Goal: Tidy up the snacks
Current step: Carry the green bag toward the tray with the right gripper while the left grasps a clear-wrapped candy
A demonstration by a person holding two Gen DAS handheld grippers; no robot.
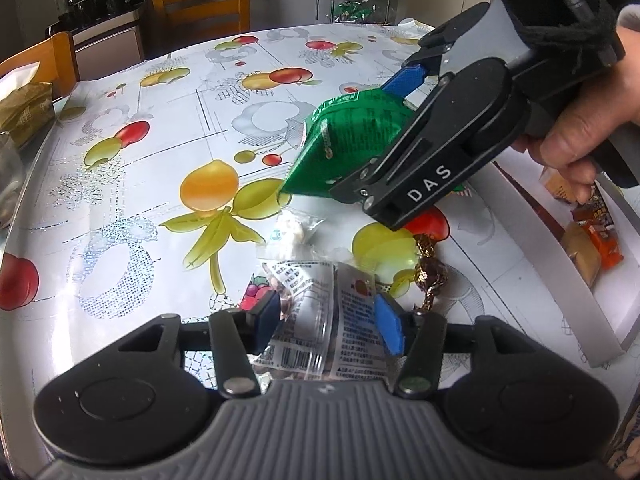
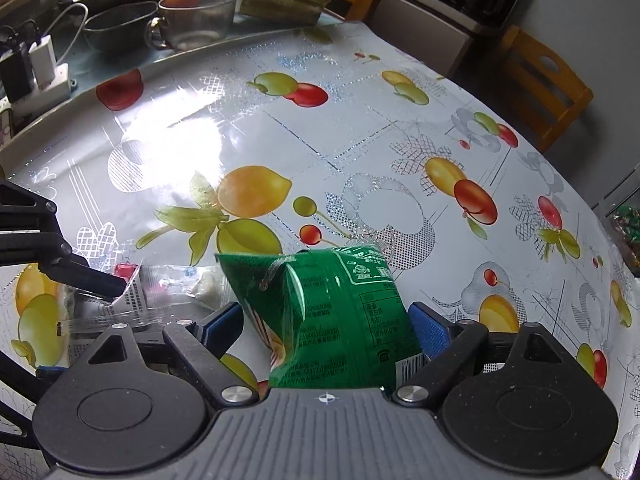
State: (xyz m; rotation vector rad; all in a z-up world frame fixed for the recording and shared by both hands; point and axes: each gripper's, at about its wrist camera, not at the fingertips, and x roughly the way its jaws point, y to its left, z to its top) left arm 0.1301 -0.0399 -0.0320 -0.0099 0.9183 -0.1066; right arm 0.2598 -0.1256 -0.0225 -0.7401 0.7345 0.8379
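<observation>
My right gripper (image 2: 326, 330) is shut on a green snack packet (image 2: 336, 316) and holds it above the fruit-print tablecloth. It also shows in the left wrist view (image 1: 384, 120) with the green packet (image 1: 348, 136) between its blue pads. My left gripper (image 1: 328, 320) is open, its blue pads on either side of a clear printed snack packet (image 1: 320, 320) lying on the table. A small clear packet with a white sweet (image 1: 292, 228) and a gold-wrapped candy (image 1: 430, 272) lie just beyond it.
A white tray (image 1: 576, 280) with orange and yellow snacks (image 1: 600, 244) lies at the right. A clear rack with green candies (image 1: 354, 10) and wooden chairs (image 1: 200, 4) stand behind the table. Glass bowls (image 2: 192, 20), a tissue pack (image 2: 284, 0) and chargers (image 2: 40, 68) sit at the far edge.
</observation>
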